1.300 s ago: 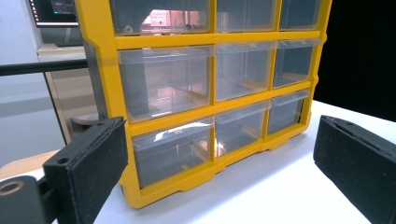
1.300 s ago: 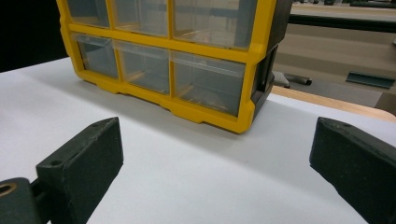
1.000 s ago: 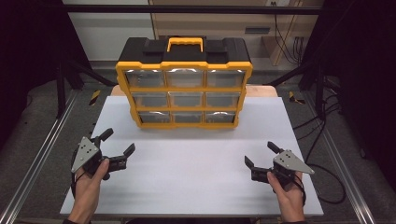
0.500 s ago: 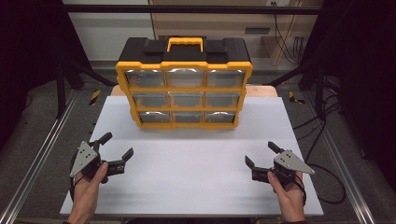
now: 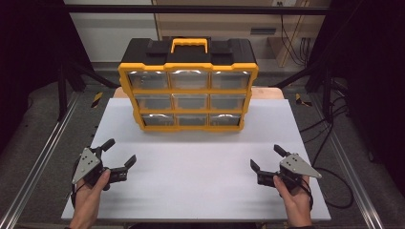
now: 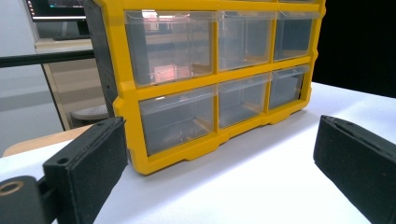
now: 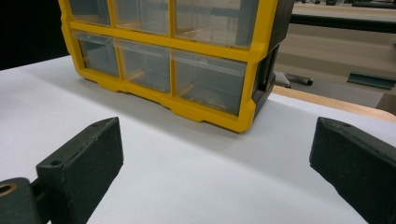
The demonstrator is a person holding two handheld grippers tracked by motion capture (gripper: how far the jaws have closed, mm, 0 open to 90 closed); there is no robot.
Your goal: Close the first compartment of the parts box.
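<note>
a: well, the desk (image 5: 200, 191) is carrying one big thing, the yellow and black organiser (image 5: 188, 90), which is standing upright at the far middle with its clear drawers facing the person.

b: and which way is it lying from the tongs?

a: straight ahead and inward from both. its long axis is running side to side across the desk, so the left tongs (image 5: 119, 152) are looking at its left end and the right tongs (image 5: 265, 157) at its right end. each pair is sitting well apart from it, near the front edge.

b: is either hand nearer?

a: they are looking about even to me; i am not calling it either way.

b: are the tongs gripping anything?

a: no, both pairs are gaping wide with nothing between them. in the left gripper view the bottom left drawer (image 6: 177, 119) is lying ahead, and in the right gripper view the bottom right drawer (image 7: 208, 86) is.

b: so a forward reach is coming?

a: i am judging so, towards a drawer front.
</note>
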